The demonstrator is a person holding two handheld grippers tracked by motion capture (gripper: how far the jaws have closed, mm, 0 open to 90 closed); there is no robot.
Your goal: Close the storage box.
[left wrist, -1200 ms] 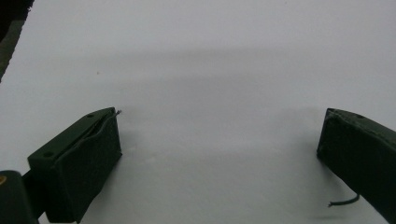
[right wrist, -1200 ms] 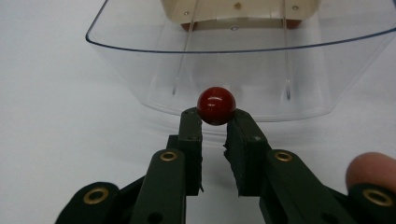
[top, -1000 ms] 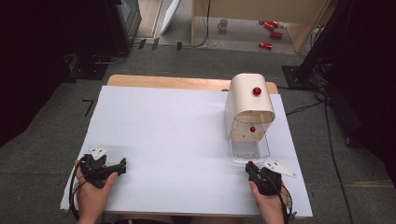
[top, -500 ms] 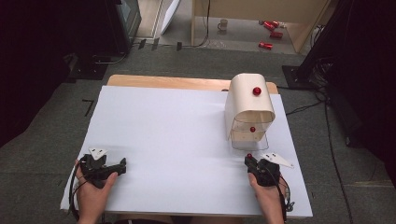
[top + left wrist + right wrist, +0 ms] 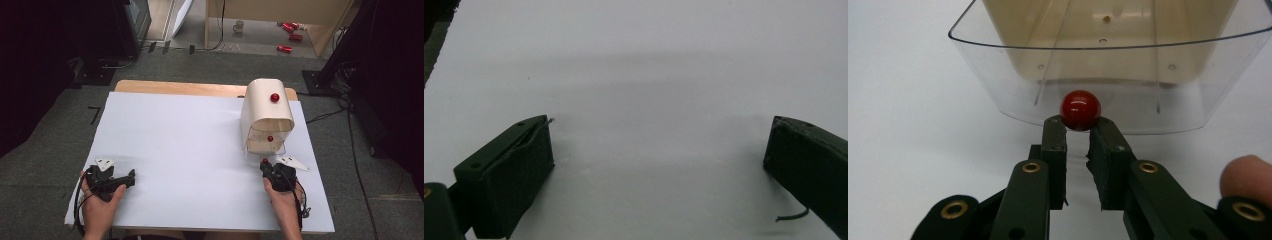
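Observation:
A cream, round-topped box (image 5: pixel 265 107) stands at the table's right, with a red knob (image 5: pixel 274 97) on its top. A clear plastic drawer (image 5: pixel 281 148) (image 5: pixel 998 75) sticks out a little from its open front. My right gripper (image 5: pixel 266 166) (image 5: pixel 1079 122) is shut on the drawer's red ball knob (image 5: pixel 265 161) (image 5: pixel 1080 109), pinched between the jaw tips. Through the clear wall I see the box's cream inside. My left gripper (image 5: pixel 131 176) (image 5: pixel 659 145) rests at the front left of the table, open wide, with only white surface between its jaws.
A white sheet (image 5: pixel 190 135) covers the table, and a wooden edge (image 5: pixel 180 87) shows at the back. Beyond the table, red cans (image 5: pixel 286 48) and a mug (image 5: pixel 239 26) lie on the floor. A person's thumb (image 5: pixel 1245 172) rests on the right gripper.
My right gripper has moved away from the person toward the box, still holding the red knob, and the clear drawer now sticks out less. The left gripper has stayed put.

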